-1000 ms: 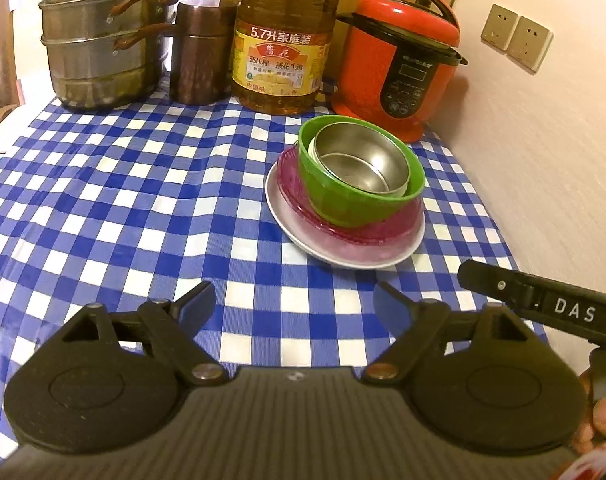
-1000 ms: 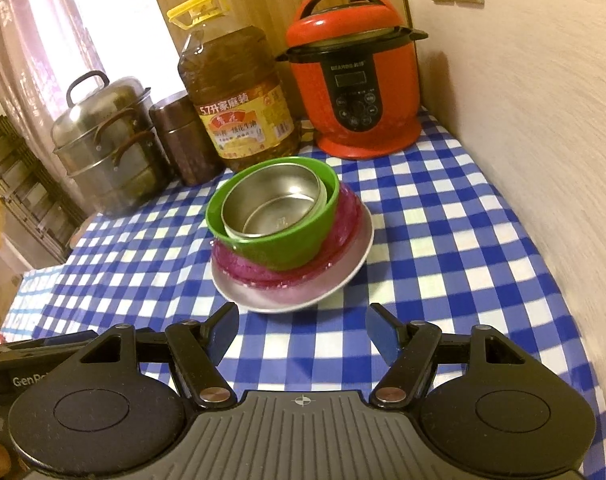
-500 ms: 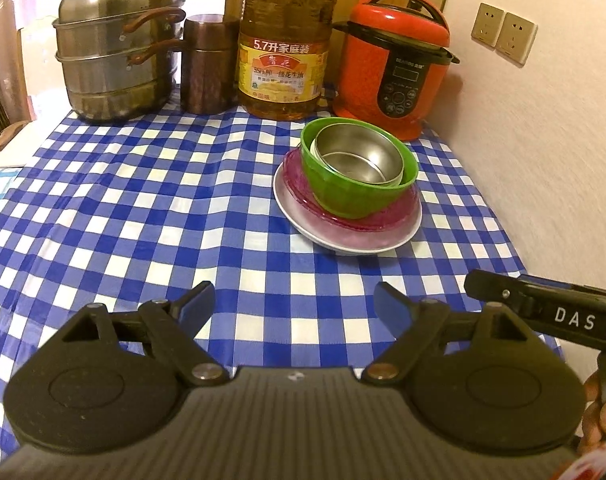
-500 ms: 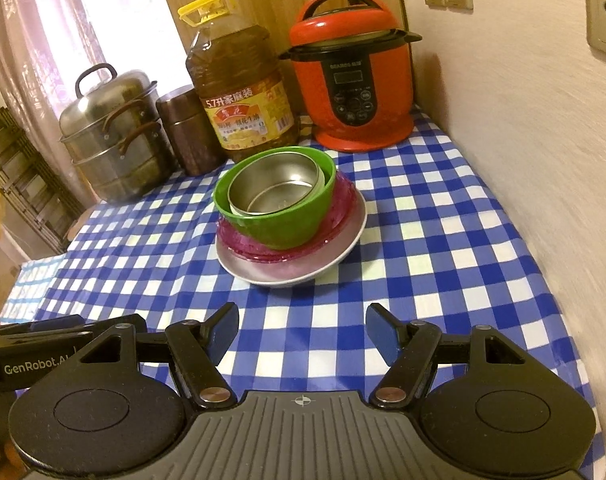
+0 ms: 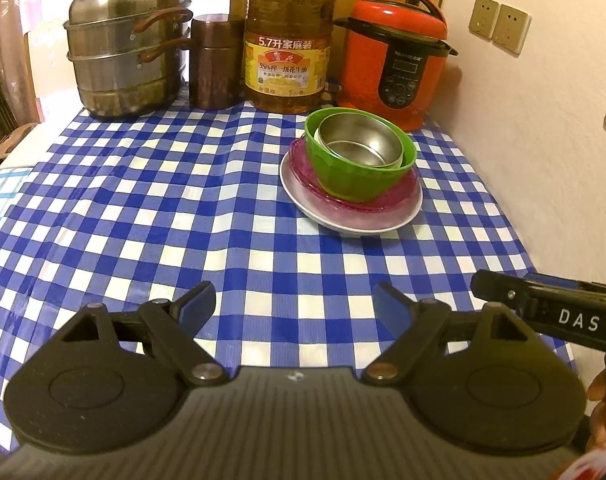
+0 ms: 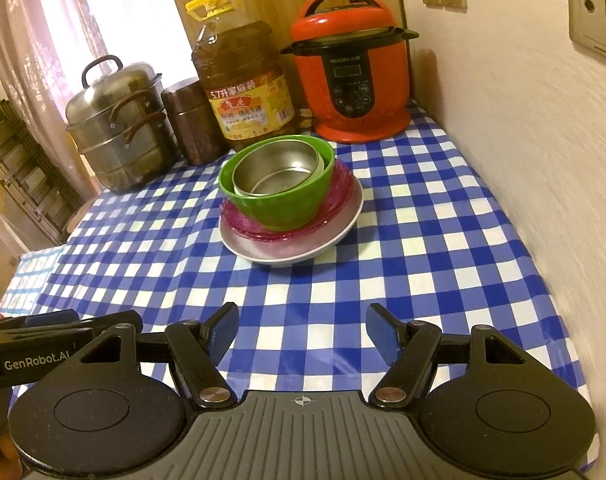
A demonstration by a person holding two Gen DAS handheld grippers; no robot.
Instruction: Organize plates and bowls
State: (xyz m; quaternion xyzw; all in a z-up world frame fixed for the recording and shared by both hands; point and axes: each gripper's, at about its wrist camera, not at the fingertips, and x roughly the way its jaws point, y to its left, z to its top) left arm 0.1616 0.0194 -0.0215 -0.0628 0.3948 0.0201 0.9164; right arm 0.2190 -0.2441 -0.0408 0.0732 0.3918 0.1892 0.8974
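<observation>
Crockery stands in one nested pile on the blue-and-white checked tablecloth (image 5: 183, 216): a steel bowl (image 5: 361, 144) sits inside a green bowl (image 5: 363, 178), which rests on a pink plate (image 5: 403, 192), which lies in turn on a white plate (image 5: 343, 220). All positions below are given relative to this pile.

Behind the pile, touching none of it, stands a row of kitchenware: a red pressure cooker (image 5: 395, 60) directly behind and toward the wall, an oil bottle (image 5: 289, 44) with a yellow label just behind, then a brown canister (image 5: 213, 62) and a stacked steel steamer pot (image 5: 127, 52) further off along the row. The plain wall with its sockets (image 5: 499, 24) runs past the pile on the cooker's side.

The left gripper (image 5: 295, 300) hangs over bare cloth on the near side of the pile, well apart from it and offset toward the steamer's side; its fingers stand apart with nothing between them. The right gripper (image 6: 303, 326) likewise hangs on the near side, well apart, with the pile ahead of it and slightly toward the steamer's side; its fingers are spread and empty. Each device shows at the edge of the other's view
</observation>
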